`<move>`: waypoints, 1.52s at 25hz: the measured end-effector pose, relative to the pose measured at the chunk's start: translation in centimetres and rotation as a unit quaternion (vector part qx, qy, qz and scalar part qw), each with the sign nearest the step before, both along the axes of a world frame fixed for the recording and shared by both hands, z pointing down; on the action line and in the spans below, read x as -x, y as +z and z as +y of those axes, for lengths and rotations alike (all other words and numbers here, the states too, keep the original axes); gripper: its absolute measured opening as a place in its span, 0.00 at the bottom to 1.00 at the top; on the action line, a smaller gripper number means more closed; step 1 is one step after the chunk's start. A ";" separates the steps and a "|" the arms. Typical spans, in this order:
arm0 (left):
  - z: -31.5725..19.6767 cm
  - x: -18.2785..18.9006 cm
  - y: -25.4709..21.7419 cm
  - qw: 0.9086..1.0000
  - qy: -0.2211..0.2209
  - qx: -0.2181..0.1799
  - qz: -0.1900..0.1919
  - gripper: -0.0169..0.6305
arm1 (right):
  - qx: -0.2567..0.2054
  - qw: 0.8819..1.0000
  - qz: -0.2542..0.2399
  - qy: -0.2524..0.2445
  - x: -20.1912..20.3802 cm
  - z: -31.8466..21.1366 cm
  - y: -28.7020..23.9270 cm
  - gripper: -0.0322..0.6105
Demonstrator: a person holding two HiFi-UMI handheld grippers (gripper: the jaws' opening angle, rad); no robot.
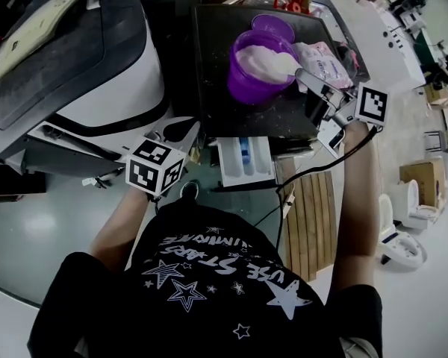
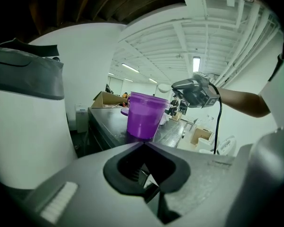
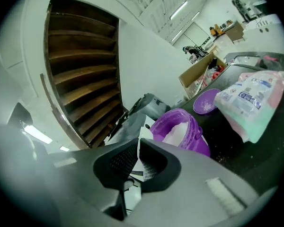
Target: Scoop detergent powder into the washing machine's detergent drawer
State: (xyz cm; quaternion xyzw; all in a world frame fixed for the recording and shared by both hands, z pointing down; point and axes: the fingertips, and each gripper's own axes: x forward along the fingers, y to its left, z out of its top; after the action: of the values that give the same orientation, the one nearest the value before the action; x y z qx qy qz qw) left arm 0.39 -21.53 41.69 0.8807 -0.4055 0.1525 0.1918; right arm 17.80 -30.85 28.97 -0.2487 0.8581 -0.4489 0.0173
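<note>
A purple tub [image 1: 256, 66] full of white powder stands on the dark top of the machine [image 1: 216, 88]. Its purple lid [image 1: 273, 27] lies behind it. My right gripper [image 1: 299, 74] reaches the tub's right rim, shut on the handle of a white scoop [image 2: 164, 88] that hangs over the powder. In the right gripper view the thin white handle [image 3: 137, 148] sits between the pads, with the tub [image 3: 180, 129] just beyond. The detergent drawer [image 1: 245, 160] is pulled out below the top, showing a blue insert. My left gripper [image 1: 173, 134] is shut and empty, left of the drawer, pointing at the tub [image 2: 144, 113].
A detergent bag [image 1: 325, 61] lies right of the tub. A second white machine with a dark lid [image 1: 97, 66] stands to the left. A black cable [image 1: 313, 171] trails from the right gripper over wooden slats [image 1: 313, 209]. Cardboard boxes [image 1: 422, 176] sit far right.
</note>
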 end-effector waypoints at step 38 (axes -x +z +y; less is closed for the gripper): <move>13.6 -1.3 6.5 0.993 -0.065 0.090 -0.035 0.03 | -0.130 0.888 0.372 -0.236 3.9 18.1 21.9 0.11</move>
State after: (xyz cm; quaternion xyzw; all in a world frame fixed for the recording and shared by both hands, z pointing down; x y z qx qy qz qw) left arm 1.69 -7.94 48.24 0.8256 -0.4530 0.2066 0.2657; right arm 13.88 -12.73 50.87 -0.1835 0.8856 -0.1992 -0.3773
